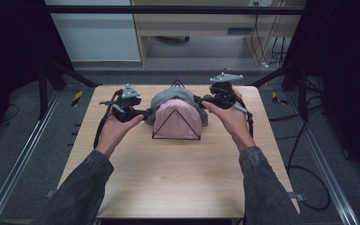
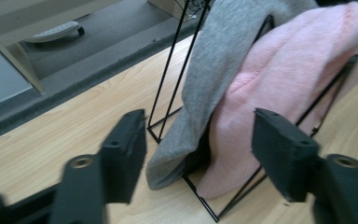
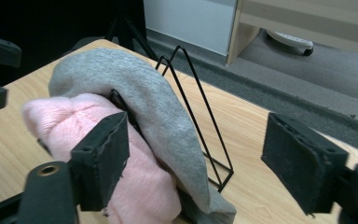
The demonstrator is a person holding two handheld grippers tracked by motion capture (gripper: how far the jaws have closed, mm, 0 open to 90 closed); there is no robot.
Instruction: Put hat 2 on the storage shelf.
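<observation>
On the tabletop (image 1: 168,173), a black wire rack (image 1: 176,136) carries 2 knit hats, pink hat (image 1: 177,119) in front, grey hat (image 1: 168,97) behind. Left tool (image 1: 146,113) and right tool (image 1: 198,99) flank them, both wide open, empty. The hats look soft, light, floppy; pinch a lower brim edge.

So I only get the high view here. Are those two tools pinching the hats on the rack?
Observer: No. The left gripper has its jaws open around the lower edges of the grey hat and pink hat.
Operator: And the other one?
Observer: The right gripper is open too, beside the hats.
Operator: Is the rack full?
Observer: No, two bare wire triangles stand behind the grey hat.
</observation>
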